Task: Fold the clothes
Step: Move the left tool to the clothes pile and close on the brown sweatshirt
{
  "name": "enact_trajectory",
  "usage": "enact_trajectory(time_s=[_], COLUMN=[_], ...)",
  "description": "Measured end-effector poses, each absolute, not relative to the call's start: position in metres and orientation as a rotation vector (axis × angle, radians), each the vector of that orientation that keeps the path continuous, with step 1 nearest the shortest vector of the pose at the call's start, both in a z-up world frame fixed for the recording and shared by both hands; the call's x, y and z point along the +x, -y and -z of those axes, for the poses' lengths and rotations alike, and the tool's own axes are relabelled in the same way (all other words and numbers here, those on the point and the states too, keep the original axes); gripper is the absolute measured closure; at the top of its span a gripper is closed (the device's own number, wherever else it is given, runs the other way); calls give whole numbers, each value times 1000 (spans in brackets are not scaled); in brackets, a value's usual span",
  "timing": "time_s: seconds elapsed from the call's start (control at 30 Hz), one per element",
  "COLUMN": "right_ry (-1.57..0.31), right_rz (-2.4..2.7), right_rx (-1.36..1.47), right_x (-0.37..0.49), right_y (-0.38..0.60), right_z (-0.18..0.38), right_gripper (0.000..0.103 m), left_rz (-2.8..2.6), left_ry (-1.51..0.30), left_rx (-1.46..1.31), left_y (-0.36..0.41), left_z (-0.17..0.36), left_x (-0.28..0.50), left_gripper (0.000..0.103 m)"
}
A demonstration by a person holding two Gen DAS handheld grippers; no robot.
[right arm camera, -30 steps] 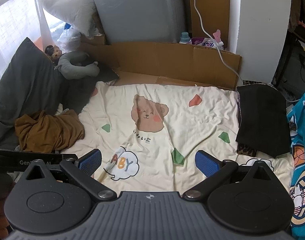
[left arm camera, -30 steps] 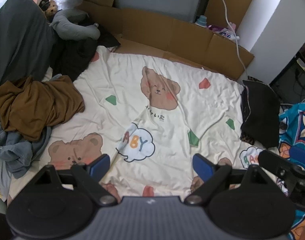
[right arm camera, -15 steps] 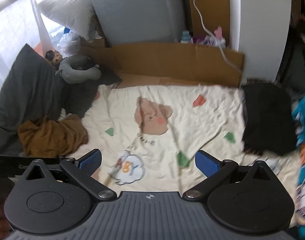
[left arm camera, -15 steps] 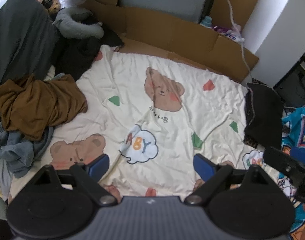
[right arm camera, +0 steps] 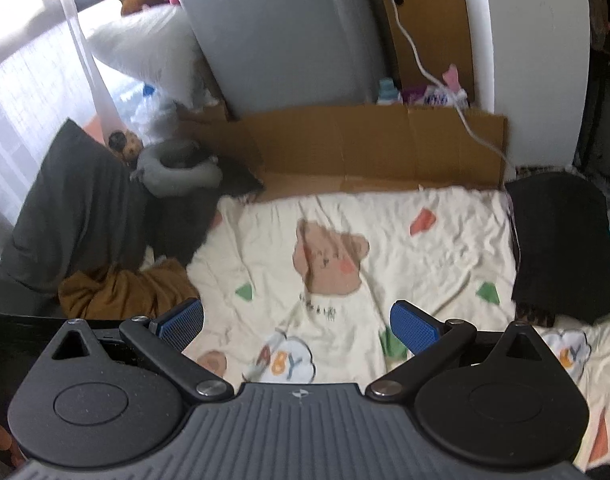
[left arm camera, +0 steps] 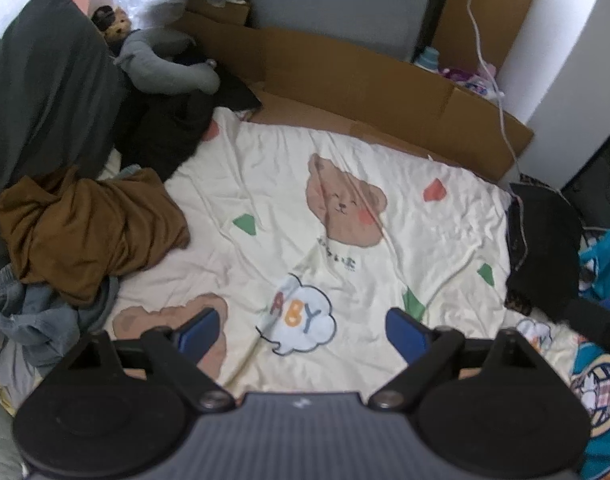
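While no garment is gripped: both tongs hover above the bed, folding not yet begun.
Brown garment [left arm camera: 89, 232]: crumpled at the left edge of the bear-print sheet [left arm camera: 345, 200], lying partly on a grey-blue garment [left arm camera: 37, 320].
Black garment [left arm camera: 545, 248]: flat at the sheet's right edge, probably already folded; the view is too distorted to confirm.
Left tongs [left arm camera: 301, 330]: jaws wide apart, empty.
Right tongs [right arm camera: 299, 322]: jaws wide apart, empty.
Surroundings: dark pillow [left arm camera: 45, 92], grey plush toy [left arm camera: 165, 64], cardboard [left arm camera: 365, 92] behind the sheet.
Risk: a grasp on the brown pile may snag the grey-blue garment beneath, or pinch the sheet, dragging both together.
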State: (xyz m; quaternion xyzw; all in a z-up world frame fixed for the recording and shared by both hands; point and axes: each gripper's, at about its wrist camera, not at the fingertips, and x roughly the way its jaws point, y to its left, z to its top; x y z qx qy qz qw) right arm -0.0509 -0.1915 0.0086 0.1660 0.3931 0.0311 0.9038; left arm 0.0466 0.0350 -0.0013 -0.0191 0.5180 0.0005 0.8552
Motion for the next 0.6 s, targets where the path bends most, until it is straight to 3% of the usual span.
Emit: enact_trajectory(time_s=[0.6], right_ry=[-785], right_rz=[-129], right_rx=[298], right_x=[-18], right_y=[202], right_z=[32], right_gripper=[1], left_rz=[-163], left_ry=[-1051], left_rx=[-74], left_y=[-83], left_z=[26], left_x=[115], left_gripper=[13])
